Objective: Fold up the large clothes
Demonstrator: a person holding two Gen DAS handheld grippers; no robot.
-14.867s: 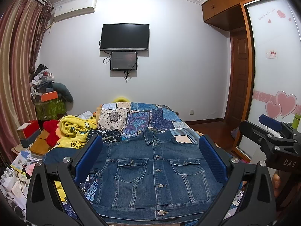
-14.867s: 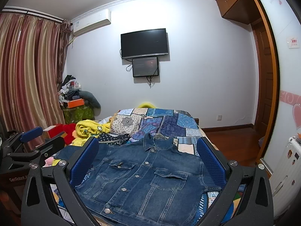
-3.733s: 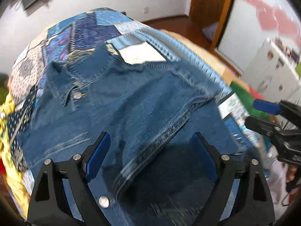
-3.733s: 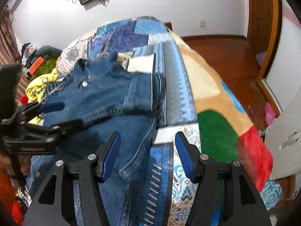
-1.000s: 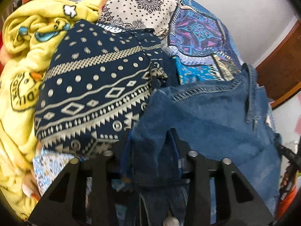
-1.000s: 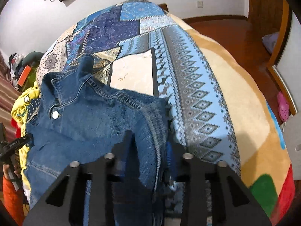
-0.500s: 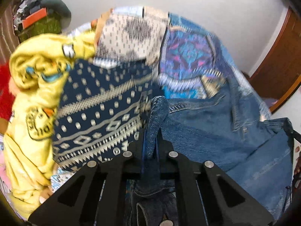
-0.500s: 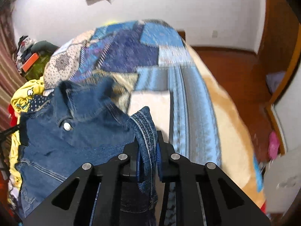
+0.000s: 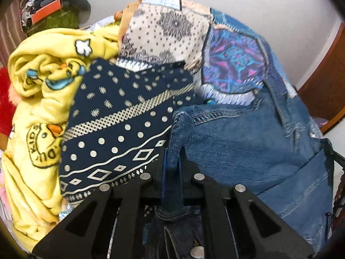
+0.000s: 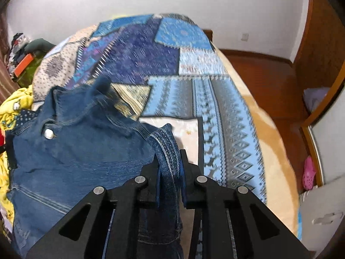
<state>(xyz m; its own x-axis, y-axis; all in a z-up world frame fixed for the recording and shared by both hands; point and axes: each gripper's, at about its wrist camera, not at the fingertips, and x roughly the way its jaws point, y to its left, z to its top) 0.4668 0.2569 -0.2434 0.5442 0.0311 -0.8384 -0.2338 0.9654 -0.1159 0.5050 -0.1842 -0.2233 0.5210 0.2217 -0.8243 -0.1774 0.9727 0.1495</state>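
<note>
The denim jacket (image 9: 248, 146) lies spread on the bed, over the patchwork quilt (image 10: 172, 49), with its collar toward the far end of the bed and one metal snap (image 10: 48, 133) showing just below the collar in your right view. Your left gripper (image 9: 173, 157) is pressed together on a fold of the jacket's edge: the cloth stands up between the two pads as a narrow ridge and runs back under the gripper body. Your right gripper (image 10: 169, 161) is likewise pinching a fold of denim, a stitched band of the jacket that rises between the pads and curls over at the top. Both pinched folds are lifted above the rest of the jacket, which slopes away from each gripper toward the middle of the bed. In your left view, a dark navy patterned cloth (image 9: 120, 125) lies just beside the jacket on the left side of the bed, touching its edge, and a yellow blanket (image 9: 43, 99) with cartoon ducks is bunched beyond that at the bed's left edge. In your right view the quilt is bare on the right side of the bed, and wooden floor (image 10: 265, 71) shows past that edge.
</note>
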